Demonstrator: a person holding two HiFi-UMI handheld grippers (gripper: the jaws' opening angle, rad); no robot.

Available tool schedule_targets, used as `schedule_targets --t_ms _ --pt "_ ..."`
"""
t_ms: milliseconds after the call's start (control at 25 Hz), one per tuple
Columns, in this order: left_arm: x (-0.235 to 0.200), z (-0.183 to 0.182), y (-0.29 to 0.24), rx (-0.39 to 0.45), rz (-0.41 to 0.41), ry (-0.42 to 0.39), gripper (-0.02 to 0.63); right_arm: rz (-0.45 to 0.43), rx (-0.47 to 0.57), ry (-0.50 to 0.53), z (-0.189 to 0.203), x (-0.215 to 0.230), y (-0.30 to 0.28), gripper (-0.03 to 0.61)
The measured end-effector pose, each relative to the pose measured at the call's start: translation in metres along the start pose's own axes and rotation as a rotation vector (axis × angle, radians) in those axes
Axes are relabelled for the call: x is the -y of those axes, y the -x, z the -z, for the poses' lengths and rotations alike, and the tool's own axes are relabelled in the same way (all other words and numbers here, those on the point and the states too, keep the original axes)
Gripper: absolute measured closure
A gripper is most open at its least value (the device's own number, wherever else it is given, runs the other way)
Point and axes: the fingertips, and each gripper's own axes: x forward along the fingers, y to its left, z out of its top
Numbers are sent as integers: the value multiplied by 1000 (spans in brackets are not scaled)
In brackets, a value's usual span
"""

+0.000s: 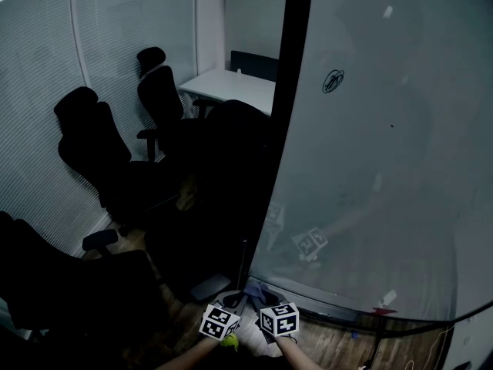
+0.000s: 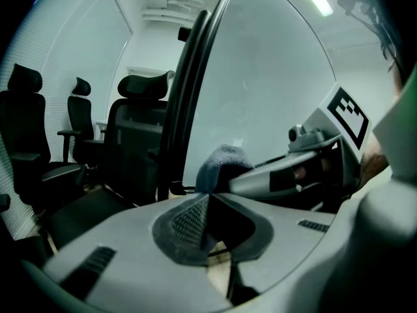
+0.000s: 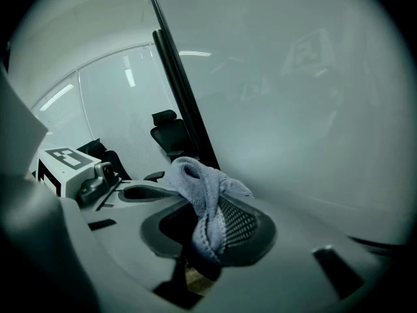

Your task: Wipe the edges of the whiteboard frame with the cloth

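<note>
The whiteboard (image 1: 385,168) fills the right of the head view, and its black left frame edge (image 1: 279,129) runs down to the floor. Both grippers are low at the frame's bottom corner. My right gripper (image 3: 207,222) is shut on a grey-blue cloth (image 3: 203,194), which bunches up above its jaws close to the frame edge (image 3: 181,96). The left gripper (image 2: 207,204) is shut with nothing in it, just left of the cloth (image 2: 220,163) and the right gripper (image 2: 273,175). From the head, the cloth (image 1: 257,290) shows just above the two marker cubes.
Black office chairs (image 1: 108,160) stand close on the left, one (image 1: 77,284) near my left arm. A white desk (image 1: 231,87) sits at the back. The whiteboard's bottom rail (image 1: 347,308) and stand foot (image 1: 212,286) rest on the wooden floor.
</note>
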Motion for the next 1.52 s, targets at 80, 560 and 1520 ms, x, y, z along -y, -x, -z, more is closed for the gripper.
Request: schedule_targets --t_ms 80,560,1520 --pt "-2 0 -4 -9 0 -5 594 18 -13 -2 0 5 -2 494" --pt "-9 2 -16 -30 49 -11 594 60 -111 -11 7 19 -20 494" --pt "-5 7 -31 -76 52 -19 594 98 -137 -63 13 24 -14 494"
